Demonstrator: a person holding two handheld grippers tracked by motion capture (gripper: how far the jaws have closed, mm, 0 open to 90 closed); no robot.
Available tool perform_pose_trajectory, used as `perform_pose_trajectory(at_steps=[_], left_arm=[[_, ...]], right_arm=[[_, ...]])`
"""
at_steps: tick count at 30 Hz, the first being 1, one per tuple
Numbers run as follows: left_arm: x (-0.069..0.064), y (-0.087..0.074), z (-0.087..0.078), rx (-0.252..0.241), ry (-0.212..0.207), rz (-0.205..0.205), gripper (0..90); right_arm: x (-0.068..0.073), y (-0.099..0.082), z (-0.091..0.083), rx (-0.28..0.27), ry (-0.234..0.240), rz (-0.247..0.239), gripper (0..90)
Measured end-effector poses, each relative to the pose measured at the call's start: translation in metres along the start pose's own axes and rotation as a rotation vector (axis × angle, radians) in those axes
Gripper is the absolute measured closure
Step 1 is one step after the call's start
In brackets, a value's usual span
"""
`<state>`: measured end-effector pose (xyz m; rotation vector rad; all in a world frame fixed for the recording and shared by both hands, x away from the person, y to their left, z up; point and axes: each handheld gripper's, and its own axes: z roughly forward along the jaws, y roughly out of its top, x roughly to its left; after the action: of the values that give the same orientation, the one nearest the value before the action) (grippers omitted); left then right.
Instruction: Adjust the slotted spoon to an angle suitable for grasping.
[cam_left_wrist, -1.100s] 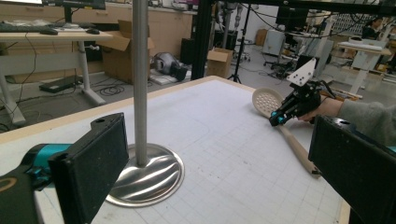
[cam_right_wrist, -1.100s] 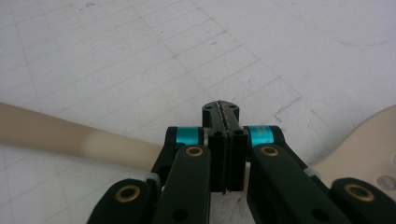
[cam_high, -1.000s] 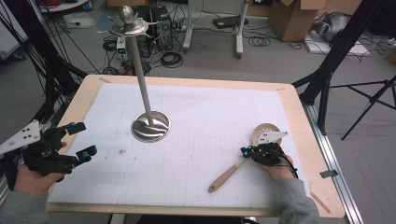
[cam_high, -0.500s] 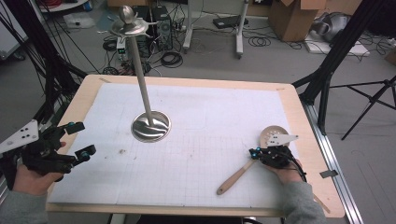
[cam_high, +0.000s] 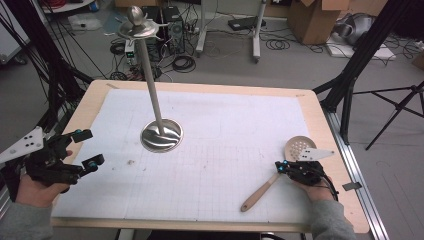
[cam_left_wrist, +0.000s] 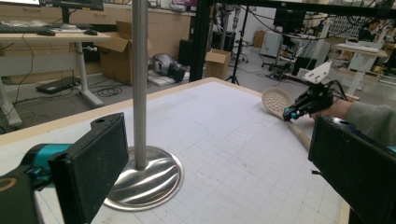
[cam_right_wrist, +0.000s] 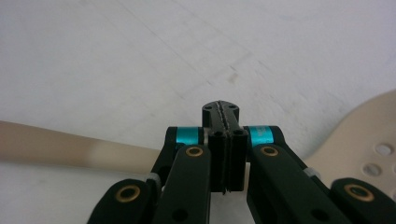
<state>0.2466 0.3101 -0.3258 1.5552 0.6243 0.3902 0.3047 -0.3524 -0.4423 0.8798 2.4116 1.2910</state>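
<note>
Right claw (cam_right_wrist: 225, 108) pressed fully shut, empty, over slotted spatula (cam_high: 280, 172) lying at table's (cam_high: 320, 130) right edge; shaft partly hidden beneath. Left claw (cam_high: 86, 148) wide open, empty.

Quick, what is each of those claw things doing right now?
Left gripper: open, holding nothing.
Right gripper: closed, nothing between its jaws, above the slotted spoon.

Stand (cam_high: 161, 136), centre of the high view: polished metal, its round base mirror-glossy, its pole brushed. Slotted spoon (cam_high: 280, 171), lower right: matt, pale wood-like handle and perforated cream bowl. Worktop (cam_high: 320, 130): light wood rim under a matt white gridded sheet. Left gripper (cam_left_wrist: 219, 177) pads: matt black, finely grained.
</note>
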Motion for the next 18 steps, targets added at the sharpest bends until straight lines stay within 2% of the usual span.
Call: perform_pose_trajectory(at_steps=[2, 5, 8, 14, 18], left_arm=[[0.001, 0.0, 0.001, -0.001, -0.001, -0.001, 5.3], [0.001, 0.001, 0.004, 0.002, -0.005, 0.0, 5.3], [0.0, 0.002, 0.007, 0.001, -0.012, 0.003, 5.4], [0.001, 0.002, 0.012, 0.004, -0.024, 0.001, 5.4], [0.002, 0.002, 0.015, 0.007, -0.027, -0.003, 5.3]], right_arm=[[0.004, -0.001, -0.006, -0.027, 0.032, 0.015, 90.0], [0.014, -0.003, -0.009, -0.032, 0.084, -0.01, 90.0], [0.025, -0.006, -0.009, -0.007, 0.107, -0.035, 90.0], [0.041, -0.006, -0.018, -0.052, 0.154, -0.062, 90.0], [0.05, -0.011, -0.021, -0.041, 0.192, -0.085, 90.0]])
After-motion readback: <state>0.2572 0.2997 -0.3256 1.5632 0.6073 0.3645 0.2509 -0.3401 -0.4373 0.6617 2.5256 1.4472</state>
